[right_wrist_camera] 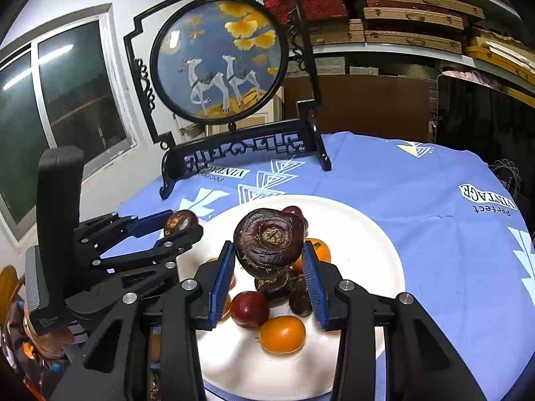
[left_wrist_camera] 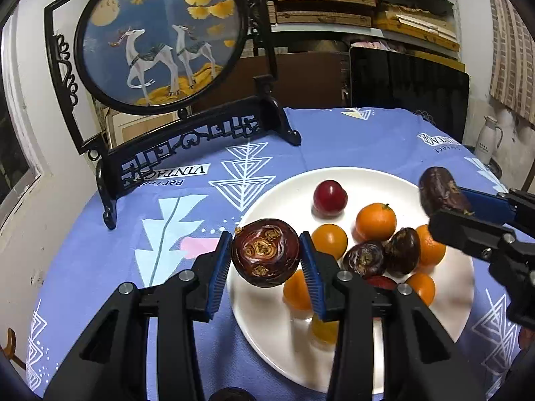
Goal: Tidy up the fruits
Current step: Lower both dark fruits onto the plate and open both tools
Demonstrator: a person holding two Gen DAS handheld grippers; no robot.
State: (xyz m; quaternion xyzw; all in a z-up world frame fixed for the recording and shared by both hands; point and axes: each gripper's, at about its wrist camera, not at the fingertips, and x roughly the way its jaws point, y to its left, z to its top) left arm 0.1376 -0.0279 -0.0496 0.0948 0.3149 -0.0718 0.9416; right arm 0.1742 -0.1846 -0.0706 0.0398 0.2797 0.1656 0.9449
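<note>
Left wrist view
- Left gripper point(left_wrist_camera: 265, 254): we are seeing its jaws standing narrowly apart and pressing on both sides of a dark brown water chestnut point(left_wrist_camera: 265, 252), which is hanging over the 9 o'clock rim of the white plate point(left_wrist_camera: 267, 327).
- Right gripper point(left_wrist_camera: 448, 207): it is reaching in from 3 o'clock, its jaws clamping a second dark chestnut point(left_wrist_camera: 438, 188) above the plate's 2 o'clock edge.
- Plate contents: a red fruit point(left_wrist_camera: 330, 197) is lying toward 12 o'clock; orange fruits point(left_wrist_camera: 375, 221) are sitting around the middle; two more dark chestnuts point(left_wrist_camera: 384, 257) are touching each other near the centre.
- Worktop: we are looking at a blue printed cloth point(left_wrist_camera: 367, 140) covering it, with a black-framed deer screen point(left_wrist_camera: 160, 36) standing at 11 o'clock of the plate.

Right wrist view
- Right gripper point(right_wrist_camera: 269, 260): its jaws are gripping a dark chestnut point(right_wrist_camera: 269, 237) by its sides, a little apart only, above the middle of the plate point(right_wrist_camera: 367, 234).
- Left gripper point(right_wrist_camera: 182, 225): it is coming in from 9 o'clock, holding its chestnut point(right_wrist_camera: 180, 220) over the plate's 10 o'clock rim.
- Plate contents: a red fruit point(right_wrist_camera: 249, 309) and an orange fruit point(right_wrist_camera: 282, 334) are lying at 6 o'clock beneath the held chestnut; more dark chestnuts point(right_wrist_camera: 277, 285) are sitting directly under it.
- Background: the deer screen point(right_wrist_camera: 219, 60) is standing at 12 o'clock on the cloth point(right_wrist_camera: 418, 200).
</note>
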